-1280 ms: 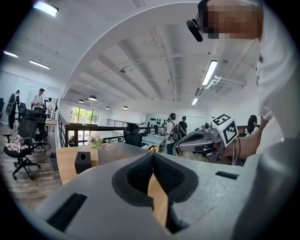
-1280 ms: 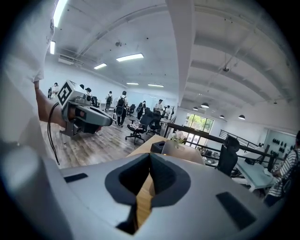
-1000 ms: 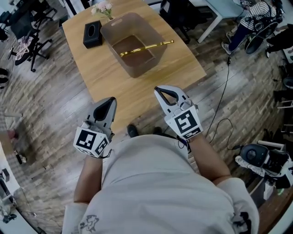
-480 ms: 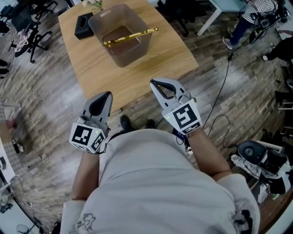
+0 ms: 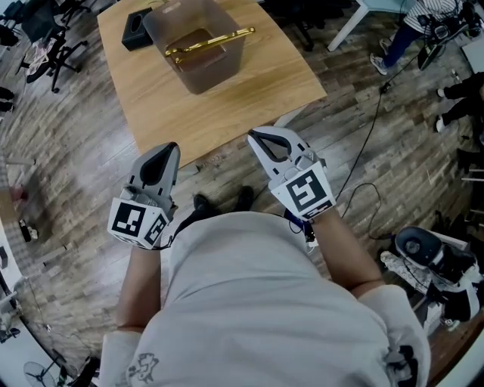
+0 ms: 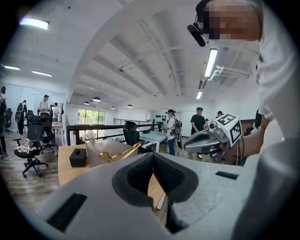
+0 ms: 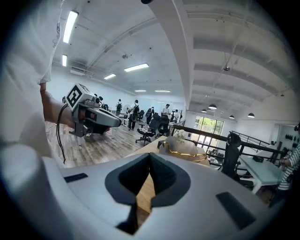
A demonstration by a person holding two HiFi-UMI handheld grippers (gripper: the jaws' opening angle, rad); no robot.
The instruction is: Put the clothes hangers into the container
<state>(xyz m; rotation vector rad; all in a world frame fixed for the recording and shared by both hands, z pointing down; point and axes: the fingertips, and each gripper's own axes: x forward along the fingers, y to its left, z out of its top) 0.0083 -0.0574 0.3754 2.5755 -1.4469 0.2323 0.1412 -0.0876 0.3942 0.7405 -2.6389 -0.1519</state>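
Holding both forearms out in front of my chest, I have my left gripper (image 5: 168,148) and my right gripper (image 5: 255,137) side by side and well apart, both pointing ahead and slightly downward toward the near edge of the counter (image 5: 227,98). Each hangs over the wooden floor (image 5: 76,151), short of the counter and touching nothing. My left jaws are pressed together at the tips with nothing between them, and my right jaws are closed and empty in the same way. Far across the counter stands the translucent container (image 5: 219,64), and a gold clothes hanger (image 5: 212,41) lies slantwise across its open top, one end poking over the right rim. A black box (image 5: 134,20) sits just beside the container's left side.
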